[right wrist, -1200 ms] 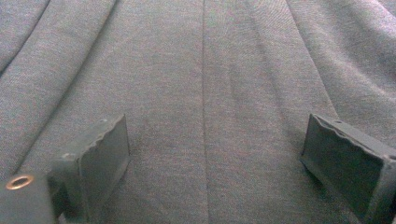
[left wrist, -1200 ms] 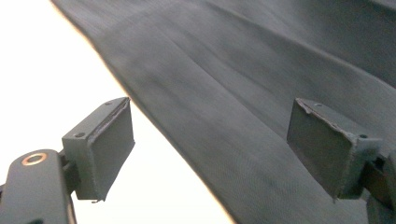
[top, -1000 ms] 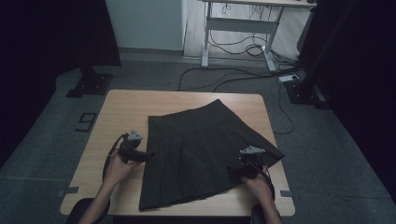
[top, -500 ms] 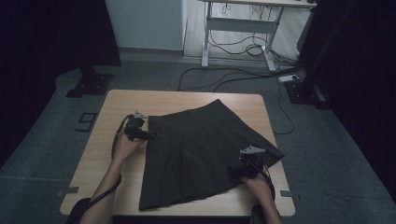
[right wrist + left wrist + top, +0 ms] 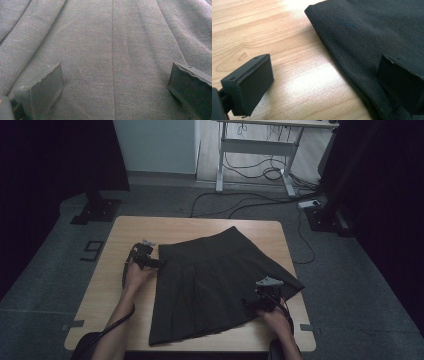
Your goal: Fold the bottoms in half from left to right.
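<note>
Between the 2 claws lies the dark pleated skirt [image 5: 215, 285], spread flat on the desk [image 5: 125, 235], waistband away from the person. Left claw [image 5: 159, 263] sits at the waistband's left corner, jaws wide, holding nothing: in the left gripper view 1 jaw rests over bare wood and the other over cloth, straddling the skirt's edge, probably lined up to pinch that corner. Its jaws have just been opening. Right claw [image 5: 250, 304] lies low over the hem-side pleats, jaws equally wide and just opened further, cloth beneath them but not pinched; likely steadying that side. Versus 1 second earlier: left claw has moved up along the skirt's left edge towards the waistband; right claw unmoved.
</note>
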The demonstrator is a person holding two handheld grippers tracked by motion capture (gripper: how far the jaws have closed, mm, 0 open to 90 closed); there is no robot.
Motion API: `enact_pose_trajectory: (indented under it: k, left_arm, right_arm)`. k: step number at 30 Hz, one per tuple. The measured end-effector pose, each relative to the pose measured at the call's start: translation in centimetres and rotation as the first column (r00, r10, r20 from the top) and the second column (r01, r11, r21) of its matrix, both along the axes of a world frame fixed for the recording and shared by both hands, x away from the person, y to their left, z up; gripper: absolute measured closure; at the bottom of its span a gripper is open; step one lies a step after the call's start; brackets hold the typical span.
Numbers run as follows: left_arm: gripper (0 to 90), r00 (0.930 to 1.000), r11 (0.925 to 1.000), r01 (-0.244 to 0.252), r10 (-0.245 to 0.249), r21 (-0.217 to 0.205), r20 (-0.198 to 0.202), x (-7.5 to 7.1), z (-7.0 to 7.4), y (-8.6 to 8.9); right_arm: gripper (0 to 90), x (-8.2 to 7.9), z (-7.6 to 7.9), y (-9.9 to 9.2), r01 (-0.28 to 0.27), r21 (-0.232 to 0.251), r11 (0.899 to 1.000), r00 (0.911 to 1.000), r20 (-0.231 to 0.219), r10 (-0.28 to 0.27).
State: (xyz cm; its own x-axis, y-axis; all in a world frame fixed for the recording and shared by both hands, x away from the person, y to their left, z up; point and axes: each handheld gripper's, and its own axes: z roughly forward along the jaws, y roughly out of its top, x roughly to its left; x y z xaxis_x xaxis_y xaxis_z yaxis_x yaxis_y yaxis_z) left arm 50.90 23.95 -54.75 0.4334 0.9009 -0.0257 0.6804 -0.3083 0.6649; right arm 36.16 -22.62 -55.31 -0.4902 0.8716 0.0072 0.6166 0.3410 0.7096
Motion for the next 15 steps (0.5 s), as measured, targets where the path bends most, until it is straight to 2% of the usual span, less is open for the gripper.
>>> enact_pose_trajectory:
  k: [5,8,12,15]
  left_arm:
    - [1.3,1.0000,1.0000,-0.002,0.002,-0.001,0.005,0.0,0.0,0.0]
    - [7.4,0.9998,0.9999,0.008,-0.007,-0.007,0.017,-0.2,0.1,-0.1]
    - [8.4,0.9997,0.9999,0.010,-0.010,-0.009,0.021,-0.2,0.1,-0.1]
    - [8.3,0.9998,0.9999,0.005,-0.005,-0.009,0.021,-0.3,0.1,-0.1]
  right_arm:
    - [0.0,0.0,0.0,-0.2,-0.021,0.009,1.000,0.9998,0.008,0.021]
    - [0.0,0.0,0.3,-0.2,-0.034,0.006,0.999,0.9994,-0.011,0.034]
    - [0.0,-0.2,0.6,0.2,-0.048,0.014,0.999,0.9984,-0.029,0.048]
    - [0.0,-0.5,1.2,0.9,-0.083,0.028,0.996,0.9954,-0.046,0.084]
